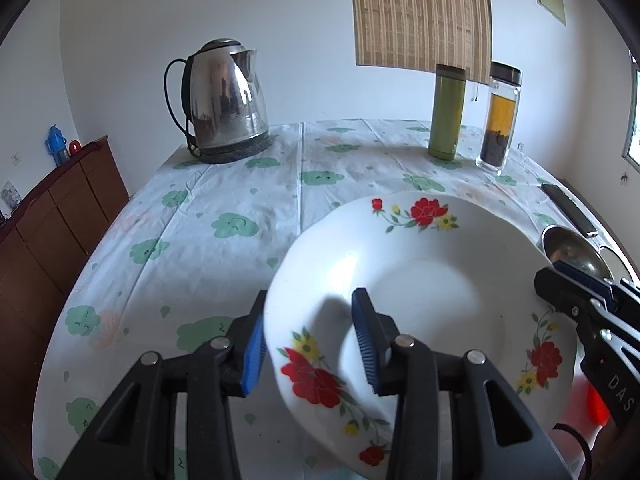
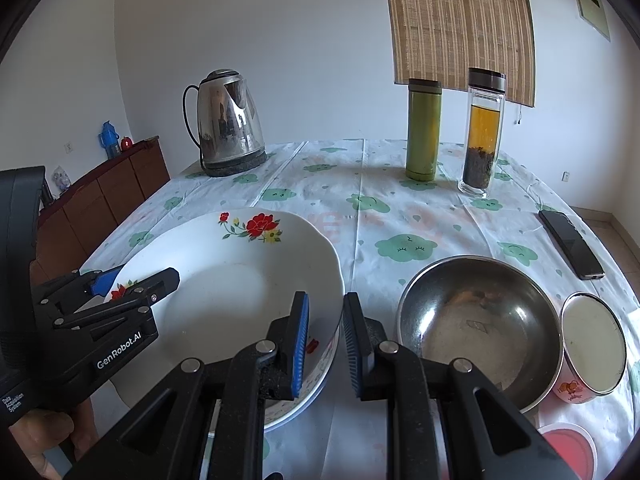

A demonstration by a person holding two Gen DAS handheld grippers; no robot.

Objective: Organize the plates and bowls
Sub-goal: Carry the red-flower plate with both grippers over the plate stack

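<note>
Right now my left gripper (image 1: 310, 344) has its blue pads astride the near-left rim of the flowered plate (image 1: 432, 280), one finger outside, one inside; I cannot tell whether they actually pinch it. My right gripper (image 2: 326, 340) stands parted just past the plate's right edge, its left finger over the rim and its right finger over bare cloth, holding nothing. From the right wrist the plate (image 2: 240, 280) seems to sit on another dish, a second rim peeking out beneath its near side. Just right of that gripper are a steel bowl (image 2: 478, 332) and, touching or nearly touching it, a tin cup (image 2: 594, 344); the left wrist catches only a sliver of the bowl.

Farther out on the counter (image 2: 360, 216), under a white cloth with green clouds, a dark phone (image 2: 570, 244) lies to the right. Beyond stand a steel kettle (image 1: 226, 100) to the left, a green flask (image 1: 446, 112) and a glass tea bottle (image 1: 500, 116) to the right. A brown cabinet (image 1: 60, 216) lines the left wall; a bamboo blind (image 2: 460, 24) hangs behind.
</note>
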